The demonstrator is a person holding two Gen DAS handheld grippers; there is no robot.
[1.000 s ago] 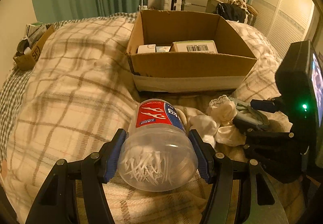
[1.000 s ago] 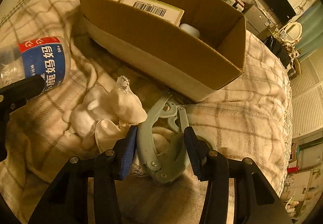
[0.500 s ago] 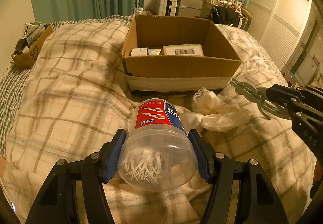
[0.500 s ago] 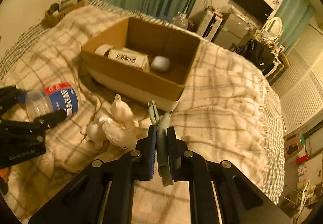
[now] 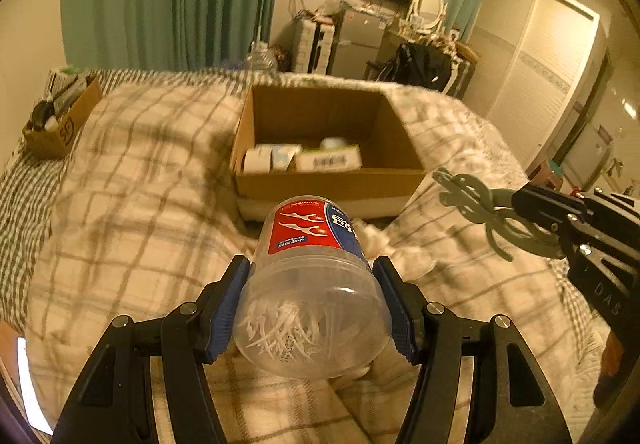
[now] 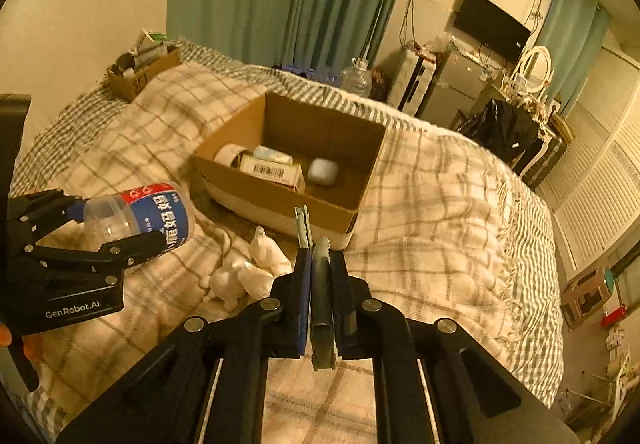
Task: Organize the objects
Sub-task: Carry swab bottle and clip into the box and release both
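Clear plastic jar of white picks, red-blue label, clamped sideways in left tongs, held above plaid blanket. Cardboard box sits beyond both tongs, small packages inside. Right tongs pinched tight on grey-green clip, white cloth lying below-left.

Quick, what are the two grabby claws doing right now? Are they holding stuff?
Left gripper: closed on the clear plastic jar of white picks.
Right gripper: closed on the grey-green clip, held above the bed.
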